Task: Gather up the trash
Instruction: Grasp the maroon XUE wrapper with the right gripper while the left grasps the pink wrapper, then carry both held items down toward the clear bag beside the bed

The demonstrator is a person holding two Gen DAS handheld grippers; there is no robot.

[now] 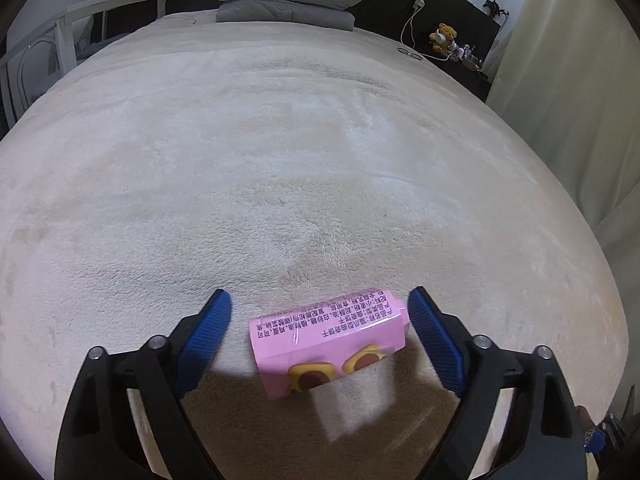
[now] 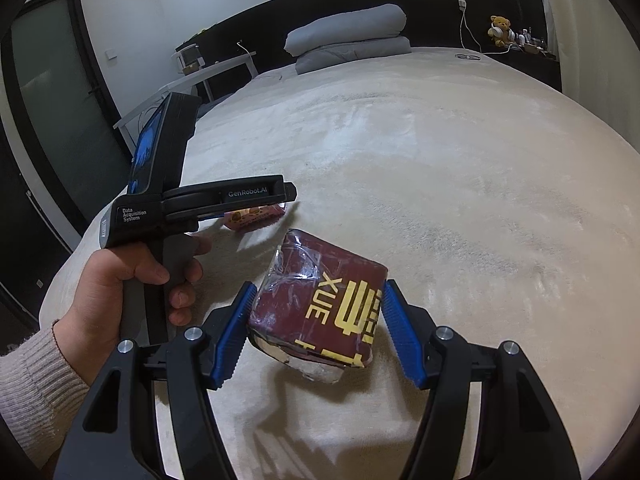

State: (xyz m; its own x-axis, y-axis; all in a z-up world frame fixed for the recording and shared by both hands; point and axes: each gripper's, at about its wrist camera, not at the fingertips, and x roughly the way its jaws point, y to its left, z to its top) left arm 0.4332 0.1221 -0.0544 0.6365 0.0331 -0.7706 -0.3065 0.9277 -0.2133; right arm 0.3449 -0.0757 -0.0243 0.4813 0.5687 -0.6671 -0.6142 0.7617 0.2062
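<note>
A pink snack box (image 1: 328, 344) lies on the bed (image 1: 320, 160) between the spread blue pads of the left gripper (image 1: 320, 336), untouched; it looks light, stiff cardboard, best pinched across its long sides. Beside it, the right gripper (image 2: 316, 332) clamps a crinkly maroon packet (image 2: 320, 304), likely slippery in film.

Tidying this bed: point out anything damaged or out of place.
Two bits of trash lie on the cream blanket: a pink snack box tipped on its side, and a maroon packet with crumpled, torn plastic wrap at its near corner.
</note>
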